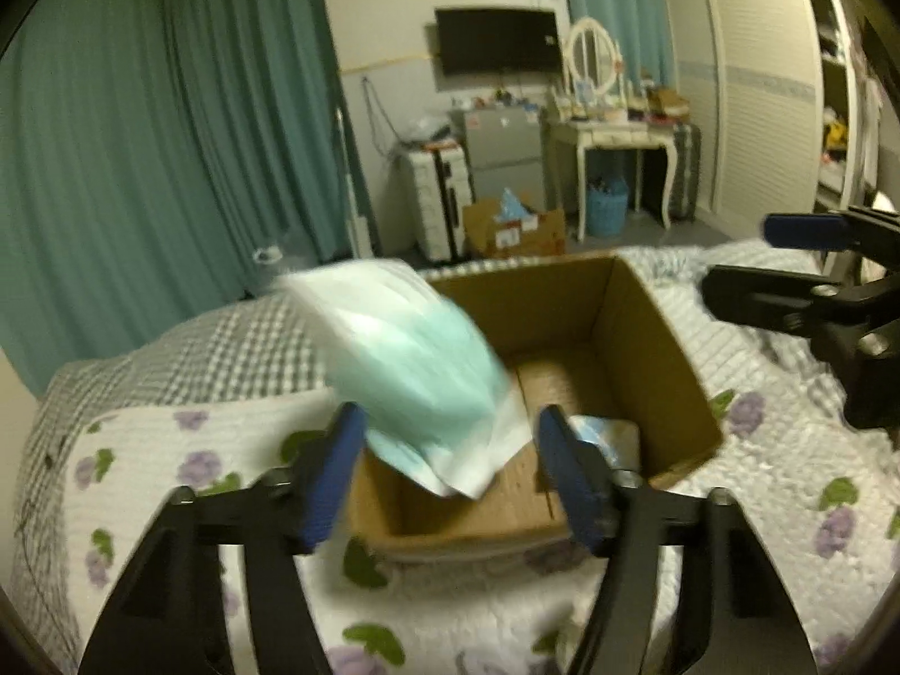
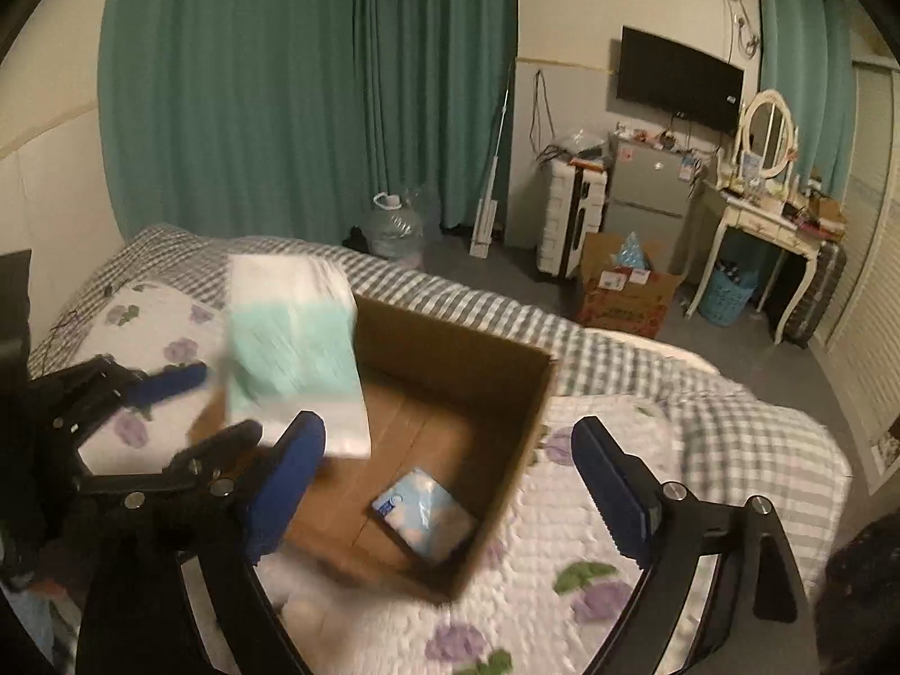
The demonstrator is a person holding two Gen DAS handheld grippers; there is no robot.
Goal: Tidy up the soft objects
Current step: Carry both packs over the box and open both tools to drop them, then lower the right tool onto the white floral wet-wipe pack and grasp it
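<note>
1. A white-and-mint soft pack [image 1: 405, 360] is seen blurred above the open cardboard box [image 1: 664, 337], at the centre of the left wrist view; it appears airborne, touched by neither tool (the blur hides any fine contact).
2. The left tool [image 1: 444, 469] is released, its blue pads spread either side of the pack's lower corner. The right tool [image 2: 450, 478] is also spread wide and holds nothing, at the lower centre of its own view.
3. A smaller blue-and-white packet [image 2: 424, 512] already lies flat on the box floor, towards the lower right corner of the box.
4. The pack's long axis is tilted, running from upper left to lower right in the left view, with the lower corner pointing down into the box.
5. For the step in hand, a drop is judged best made with the pads kept clear of the box walls, so the pack lands flat beside the packet rather than on the bed quilt [image 2: 590, 534].
</note>
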